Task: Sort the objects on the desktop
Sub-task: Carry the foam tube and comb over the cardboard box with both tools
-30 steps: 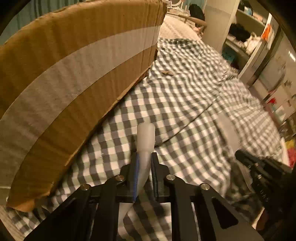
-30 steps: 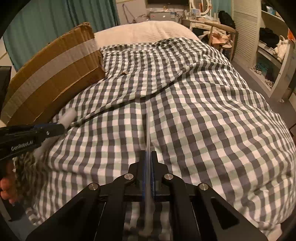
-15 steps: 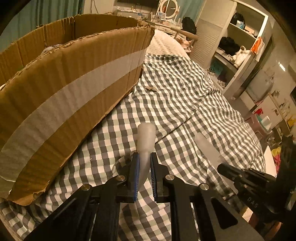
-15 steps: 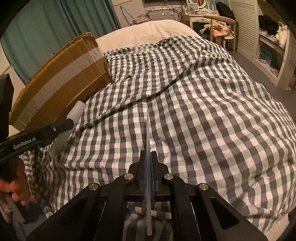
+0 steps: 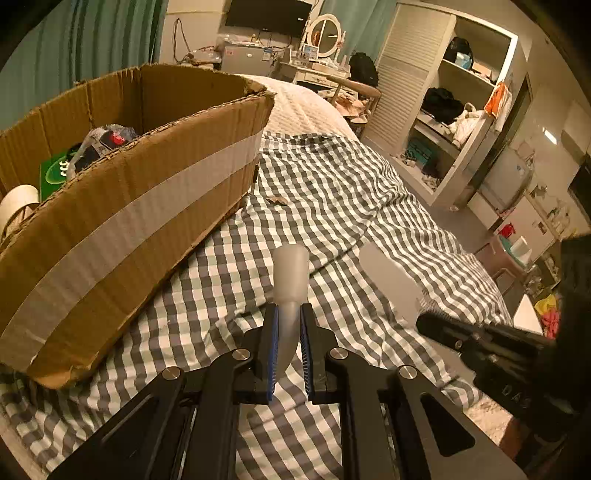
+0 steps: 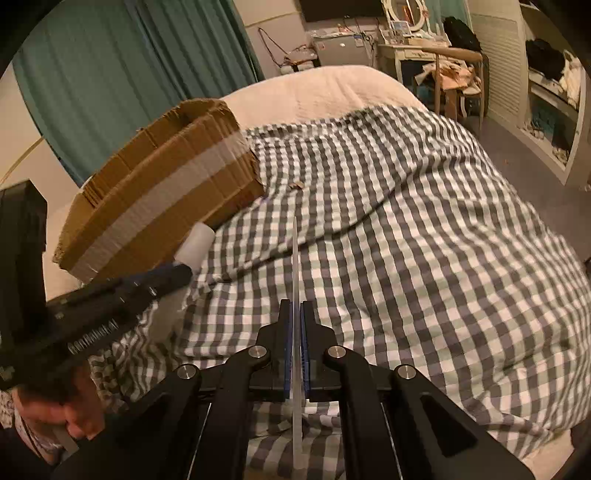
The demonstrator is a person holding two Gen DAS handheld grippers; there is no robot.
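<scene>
My left gripper (image 5: 289, 314) is shut on a translucent white tube (image 5: 291, 273) that sticks out forward, held above the checked blanket. The open cardboard box (image 5: 129, 206) with a pale tape band stands just to its left; a green packet and wrapped items lie inside. My right gripper (image 6: 295, 310) is shut on a thin clear flat strip (image 6: 294, 258), seen edge-on. In the left wrist view that strip (image 5: 388, 273) shows as a pale flat blade ahead of the right gripper (image 5: 432, 325). The right wrist view shows the left gripper (image 6: 177, 275), tube (image 6: 195, 243) and box (image 6: 166, 184) at left.
A grey-and-white checked blanket (image 6: 406, 240) covers the bed, with a small brown scrap (image 5: 277, 200) lying near the box corner. A hand (image 6: 55, 417) holds the left gripper. Open shelves (image 5: 443, 122) stand right of the bed, a dresser with a round mirror (image 5: 325, 33) behind it.
Both grippers have risen and pulled back from the blanket, each keeping its object. The left wrist view now looks over the box rim, so the contents show.
</scene>
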